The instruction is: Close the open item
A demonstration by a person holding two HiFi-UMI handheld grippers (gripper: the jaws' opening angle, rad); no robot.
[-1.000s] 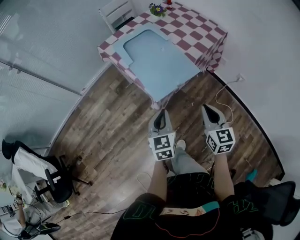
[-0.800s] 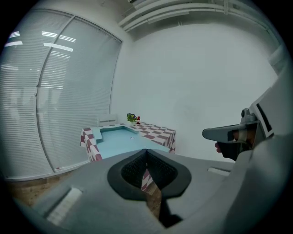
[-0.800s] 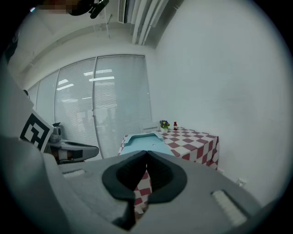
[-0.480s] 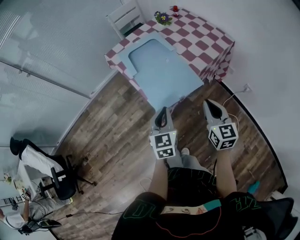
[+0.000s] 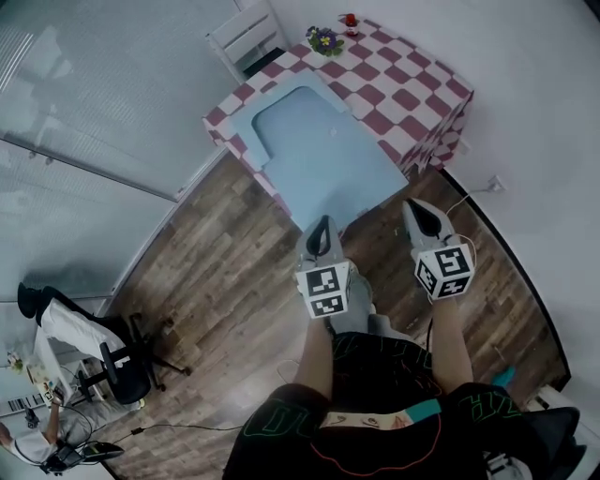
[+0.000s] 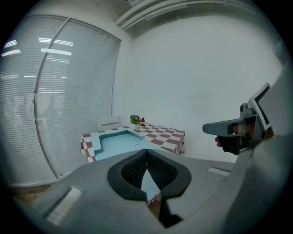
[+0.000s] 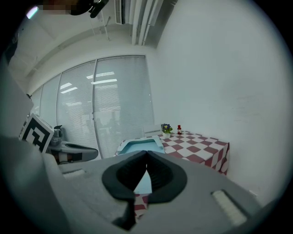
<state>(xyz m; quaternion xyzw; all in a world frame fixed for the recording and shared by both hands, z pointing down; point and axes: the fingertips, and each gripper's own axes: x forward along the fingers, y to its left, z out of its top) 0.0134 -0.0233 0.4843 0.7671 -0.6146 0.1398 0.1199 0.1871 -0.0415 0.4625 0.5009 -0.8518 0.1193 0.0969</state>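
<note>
A light-blue flat item (image 5: 323, 155) with a raised rim lies spread open on a red-and-white checked table (image 5: 412, 98), and its near end reaches over the table's edge. I stand on the wood floor short of that edge. My left gripper (image 5: 322, 225) is shut and empty, pointing at the item's near end. To its right my right gripper (image 5: 412, 208) is also shut and empty. In the left gripper view the shut jaws (image 6: 146, 153) face the blue item (image 6: 120, 142), with the right gripper (image 6: 233, 130) alongside. The right gripper view shows its shut jaws (image 7: 146, 157) and the blue item (image 7: 137, 146).
A flower pot (image 5: 325, 39) and a small red bottle (image 5: 351, 19) stand at the table's far end, and a white chair (image 5: 246, 33) is behind it. A cable and wall socket (image 5: 492, 185) lie at the right. An office chair (image 5: 117, 361) stands far left by the blinds.
Both grippers have been carried forward toward the table as the person walks. The table's near edge now sits closer to the fingertips. Both stay shut.
</note>
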